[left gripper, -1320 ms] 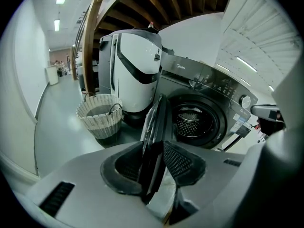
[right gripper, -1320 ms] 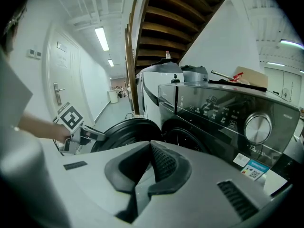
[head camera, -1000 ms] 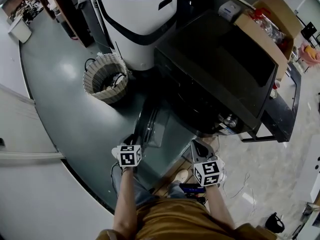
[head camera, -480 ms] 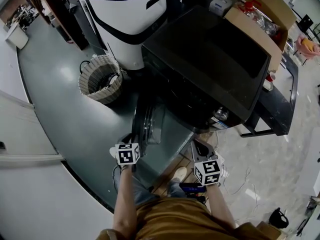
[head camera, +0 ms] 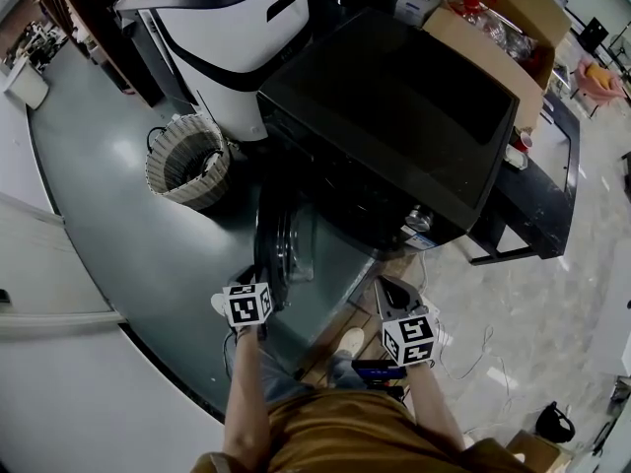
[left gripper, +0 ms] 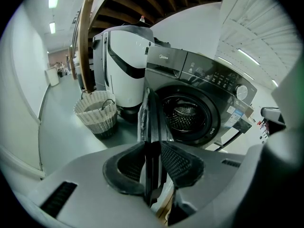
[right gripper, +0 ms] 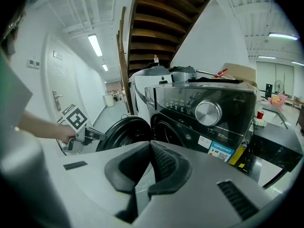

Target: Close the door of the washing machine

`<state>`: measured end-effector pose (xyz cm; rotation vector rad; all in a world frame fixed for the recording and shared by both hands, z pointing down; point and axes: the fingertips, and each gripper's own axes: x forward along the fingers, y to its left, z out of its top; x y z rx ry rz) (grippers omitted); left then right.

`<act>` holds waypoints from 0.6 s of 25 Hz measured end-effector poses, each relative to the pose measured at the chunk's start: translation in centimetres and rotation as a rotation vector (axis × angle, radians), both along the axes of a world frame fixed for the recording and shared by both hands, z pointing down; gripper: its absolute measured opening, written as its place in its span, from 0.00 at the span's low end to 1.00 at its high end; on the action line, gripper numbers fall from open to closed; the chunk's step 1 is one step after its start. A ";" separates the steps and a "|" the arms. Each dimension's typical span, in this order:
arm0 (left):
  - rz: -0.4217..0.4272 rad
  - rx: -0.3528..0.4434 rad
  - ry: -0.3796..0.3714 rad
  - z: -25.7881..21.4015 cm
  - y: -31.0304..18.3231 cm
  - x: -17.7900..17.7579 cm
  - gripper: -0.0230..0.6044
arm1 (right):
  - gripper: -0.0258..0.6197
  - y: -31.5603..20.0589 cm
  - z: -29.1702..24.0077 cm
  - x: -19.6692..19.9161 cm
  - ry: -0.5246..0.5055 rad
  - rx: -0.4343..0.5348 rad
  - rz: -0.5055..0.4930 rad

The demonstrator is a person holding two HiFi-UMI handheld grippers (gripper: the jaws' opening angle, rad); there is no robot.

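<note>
Head view: the left gripper (head camera: 259, 279) holds the open door (head camera: 279, 239) by its edge, with the washing machine (head camera: 394, 106) ahead of it. Left gripper view: its jaws, which have just been closing, clamp that edge. Right gripper view: the right gripper (right gripper: 150, 144) has its jaws together and empty, the door ahead to its left.

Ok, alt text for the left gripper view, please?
The left claw, its jaws having just closed further, grips the edge of the open washing machine door. Behind are the drum and a woven basket.
</note>
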<state>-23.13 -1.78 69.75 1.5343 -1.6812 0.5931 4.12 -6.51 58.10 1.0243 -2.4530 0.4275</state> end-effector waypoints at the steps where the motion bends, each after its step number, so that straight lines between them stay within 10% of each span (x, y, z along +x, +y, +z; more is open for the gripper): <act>1: 0.001 -0.001 -0.001 0.0 0.0 0.2 0.23 | 0.06 0.0 0.0 0.3 -0.001 -0.001 0.001; 15: 0.023 -0.012 0.012 -0.3 -0.8 4.3 0.22 | 0.06 -0.7 -1.0 4.4 -0.036 0.021 0.047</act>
